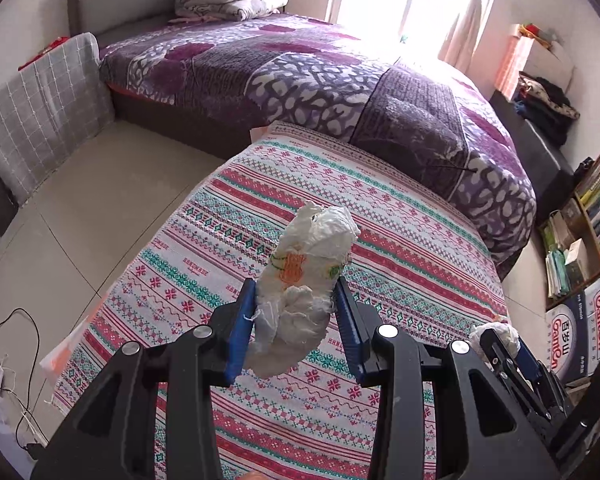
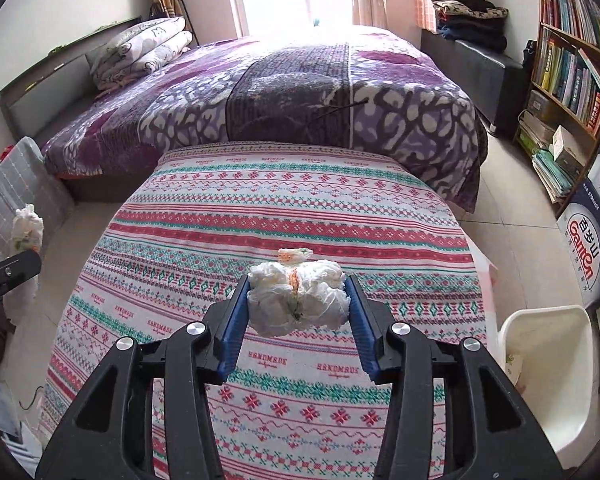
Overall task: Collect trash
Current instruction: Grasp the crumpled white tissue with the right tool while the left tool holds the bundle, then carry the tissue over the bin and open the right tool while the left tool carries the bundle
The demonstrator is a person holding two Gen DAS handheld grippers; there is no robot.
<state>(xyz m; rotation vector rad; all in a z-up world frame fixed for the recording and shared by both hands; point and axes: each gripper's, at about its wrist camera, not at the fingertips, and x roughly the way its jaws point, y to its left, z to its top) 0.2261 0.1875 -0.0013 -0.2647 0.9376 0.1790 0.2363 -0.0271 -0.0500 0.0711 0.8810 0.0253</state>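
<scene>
Above the patterned table (image 2: 260,216), the left claw (image 1: 296,312) pinches a tall tissue wad (image 1: 308,276) and the right claw (image 2: 298,304) a rounder wad (image 2: 298,300); light crumpled paper may slip before reaching the white bin (image 2: 548,364) beside the table.

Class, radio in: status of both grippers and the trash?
Left gripper shut on paper wad. Right gripper shut on second wad. White bin right, nothing blocking.

Crumpled white tissue wads (image 1: 306,292) (image 2: 298,302) bear orange and green print. Gripper fingers (image 1: 244,320) are blue. The table's woven cloth (image 2: 284,216) carries red, teal and white bands; the bed's blanket (image 2: 284,92) is purple, mottled.
</scene>
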